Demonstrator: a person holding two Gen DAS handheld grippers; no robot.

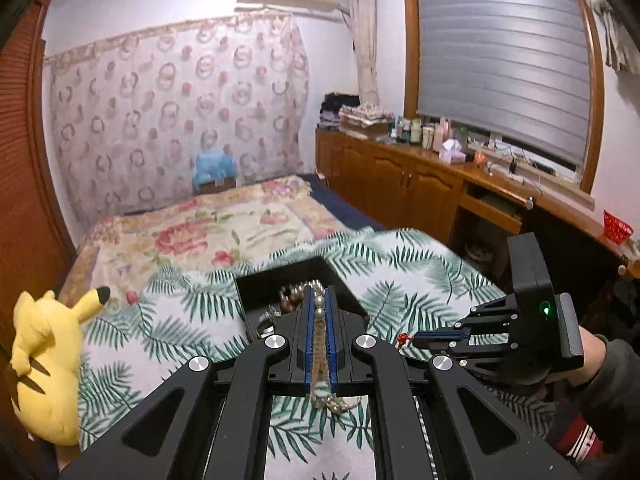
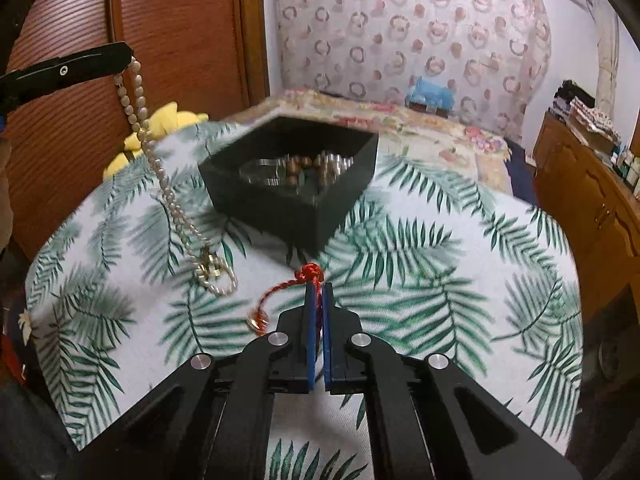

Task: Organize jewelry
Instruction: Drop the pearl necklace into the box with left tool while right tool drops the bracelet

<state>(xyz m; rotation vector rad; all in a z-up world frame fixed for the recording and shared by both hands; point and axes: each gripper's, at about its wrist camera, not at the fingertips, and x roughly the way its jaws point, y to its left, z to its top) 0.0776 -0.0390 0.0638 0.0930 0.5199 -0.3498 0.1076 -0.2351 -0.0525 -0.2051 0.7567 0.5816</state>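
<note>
Both loads up! Left gripper [image 1: 319, 300] clamped on pearl chain [image 2: 168, 196], tail trailing on cloth [image 2: 440, 320] near front edge. Right gripper [image 2: 319, 286] pinching red cord [image 2: 308, 272]. Box [image 2: 288, 204] near cloth's far edge, partly filled. Next, likely: carry over box, release.

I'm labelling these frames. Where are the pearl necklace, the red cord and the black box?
pearl necklace [image 2: 168, 196], right wrist view, hanging strand.
red cord [image 2: 309, 270], right wrist view, its knot.
black box [image 2: 280, 208], right wrist view, near wall.
</note>
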